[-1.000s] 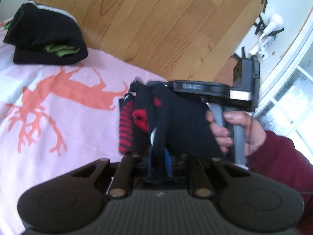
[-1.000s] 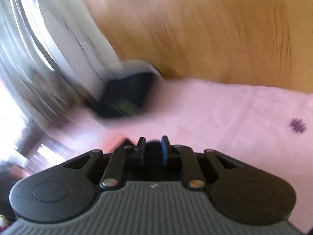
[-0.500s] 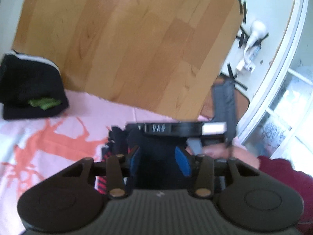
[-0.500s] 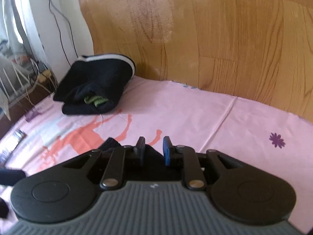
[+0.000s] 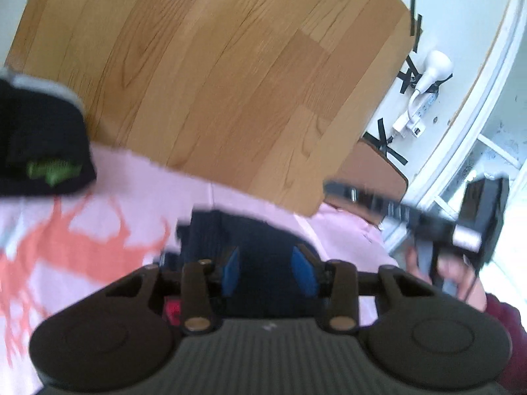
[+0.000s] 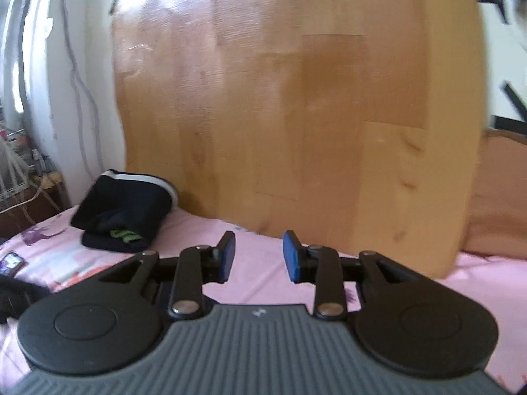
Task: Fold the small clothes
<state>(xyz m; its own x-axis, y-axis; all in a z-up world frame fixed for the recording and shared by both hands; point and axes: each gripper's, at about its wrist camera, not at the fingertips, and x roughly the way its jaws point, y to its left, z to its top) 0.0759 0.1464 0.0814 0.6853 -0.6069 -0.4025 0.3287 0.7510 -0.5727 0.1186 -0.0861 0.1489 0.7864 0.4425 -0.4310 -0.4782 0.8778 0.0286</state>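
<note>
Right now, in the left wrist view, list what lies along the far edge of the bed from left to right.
Folded dark pile with a green patch → wooden board leaning behind the pink sheet → white plug and cable on the wall → right gripper held in a hand.

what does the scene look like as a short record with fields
surface: pink sheet with orange print
backdrop: wooden board standing behind the sheet
folded pile: dark clothes at the sheet's far left, by the board
garment: dark piece lying on the sheet in front of the left gripper
left gripper: jaws closing, pads apart, garment behind them
right gripper: jaws opening, nothing between them
</note>
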